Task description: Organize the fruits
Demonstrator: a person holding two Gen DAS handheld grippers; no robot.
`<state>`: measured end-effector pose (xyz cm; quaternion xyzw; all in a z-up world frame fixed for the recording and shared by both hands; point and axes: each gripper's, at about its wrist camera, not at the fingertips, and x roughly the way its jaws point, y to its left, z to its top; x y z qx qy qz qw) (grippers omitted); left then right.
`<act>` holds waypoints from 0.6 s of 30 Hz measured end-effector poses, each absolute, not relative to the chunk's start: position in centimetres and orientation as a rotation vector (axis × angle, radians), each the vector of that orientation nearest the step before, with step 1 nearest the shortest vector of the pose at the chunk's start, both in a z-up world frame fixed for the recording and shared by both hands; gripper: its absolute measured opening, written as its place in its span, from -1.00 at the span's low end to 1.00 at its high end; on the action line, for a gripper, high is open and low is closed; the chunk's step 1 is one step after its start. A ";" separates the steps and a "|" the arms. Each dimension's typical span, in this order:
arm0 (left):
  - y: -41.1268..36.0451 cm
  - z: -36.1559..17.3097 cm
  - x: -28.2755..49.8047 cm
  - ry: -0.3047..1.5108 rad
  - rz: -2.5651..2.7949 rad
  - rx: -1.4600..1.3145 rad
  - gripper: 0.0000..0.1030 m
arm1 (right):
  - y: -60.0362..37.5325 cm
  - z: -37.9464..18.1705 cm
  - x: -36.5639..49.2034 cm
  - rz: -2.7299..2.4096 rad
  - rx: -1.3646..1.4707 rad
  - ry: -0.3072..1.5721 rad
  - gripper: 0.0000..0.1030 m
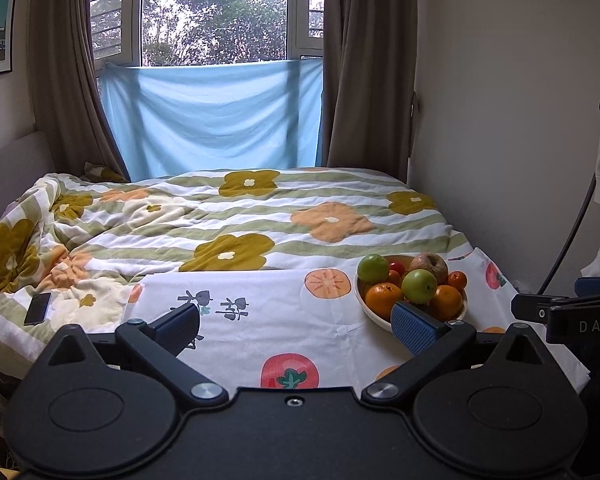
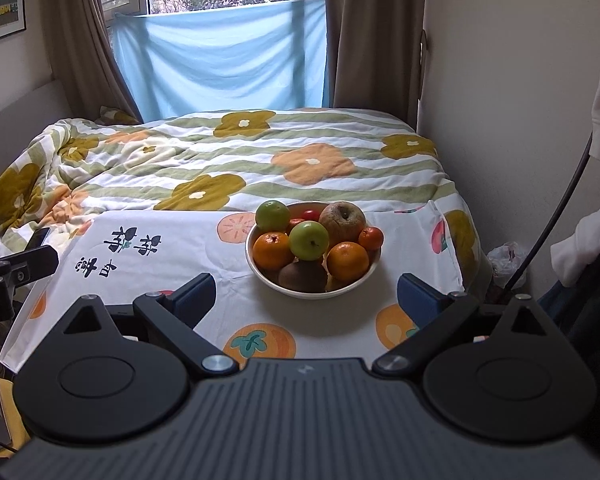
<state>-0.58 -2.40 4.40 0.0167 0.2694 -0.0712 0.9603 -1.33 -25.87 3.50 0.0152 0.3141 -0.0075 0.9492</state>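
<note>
My left gripper [image 1: 298,326] and right gripper [image 2: 306,298] both hover with jaws apart, holding nothing. The fruit bowl [image 2: 342,286] sits on the printed cloth [image 2: 172,280] over the bench, just ahead of my right jaws.

White letters "DAS" on the right gripper [image 1: 580,322] body, cut off by the frame edge, at the far right beyond the left gripper's fingers, dark Chinese characters printed on the cloth [image 2: 204,256], upside down, ahead-left of the right gripper, unreadable.
</note>
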 end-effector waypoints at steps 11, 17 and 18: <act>-2.2 4.5 -0.4 0.546 -0.142 0.035 1.00 | -25.7 3.7 -1.0 -0.012 0.031 0.641 1.00; -2.0 4.5 -0.3 0.545 -0.140 0.035 1.00 | -25.6 3.8 -0.8 -0.011 0.032 0.642 1.00; -1.9 4.6 -0.3 0.545 -0.140 0.034 1.00 | -25.6 3.7 -0.8 -0.011 0.032 0.641 1.00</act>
